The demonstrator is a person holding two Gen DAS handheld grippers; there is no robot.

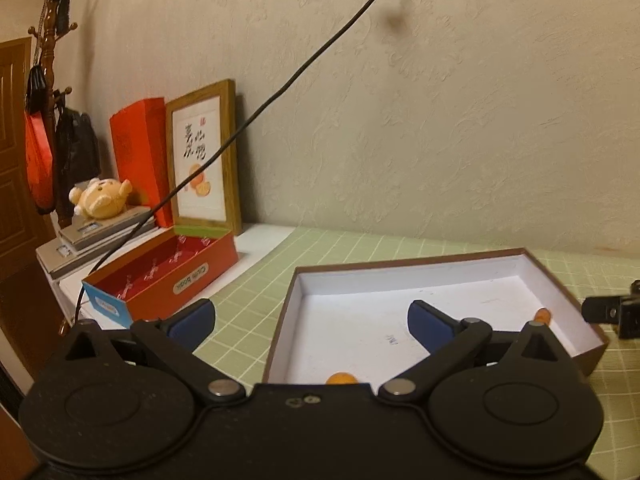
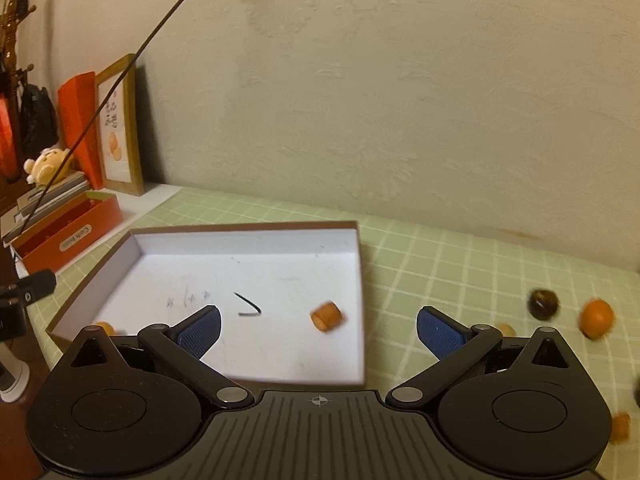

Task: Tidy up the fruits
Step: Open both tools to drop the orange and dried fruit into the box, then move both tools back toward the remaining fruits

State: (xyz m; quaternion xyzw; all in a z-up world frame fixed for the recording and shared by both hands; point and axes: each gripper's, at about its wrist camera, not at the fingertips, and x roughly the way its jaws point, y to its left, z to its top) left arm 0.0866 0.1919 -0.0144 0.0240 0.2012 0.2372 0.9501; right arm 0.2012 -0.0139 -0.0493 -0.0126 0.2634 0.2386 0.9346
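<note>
A shallow brown box with a white inside (image 1: pixel 400 280) (image 2: pixel 248 256) lies on the green checked cloth. My left gripper (image 1: pixel 312 326) is open and empty above its near left corner. A small orange fruit (image 1: pixel 341 378) lies in the box just ahead of it, another (image 1: pixel 543 314) at the box's right side. My right gripper (image 2: pixel 319 330) is open and empty over the box's near right edge. An orange, barrel-shaped fruit (image 2: pixel 327 317) lies in the box between its fingers, blurred. Outside, to the right, lie a dark round fruit (image 2: pixel 543 304) and an orange fruit (image 2: pixel 597 318).
A red open box (image 1: pixel 168 276) stands at the left with a framed picture (image 1: pixel 204 160), a red bag, a plush toy (image 1: pixel 102 196) and stacked books. A black cable (image 1: pixel 280 92) hangs across. More small fruit (image 2: pixel 620 426) lies at the right edge. The wall is close behind.
</note>
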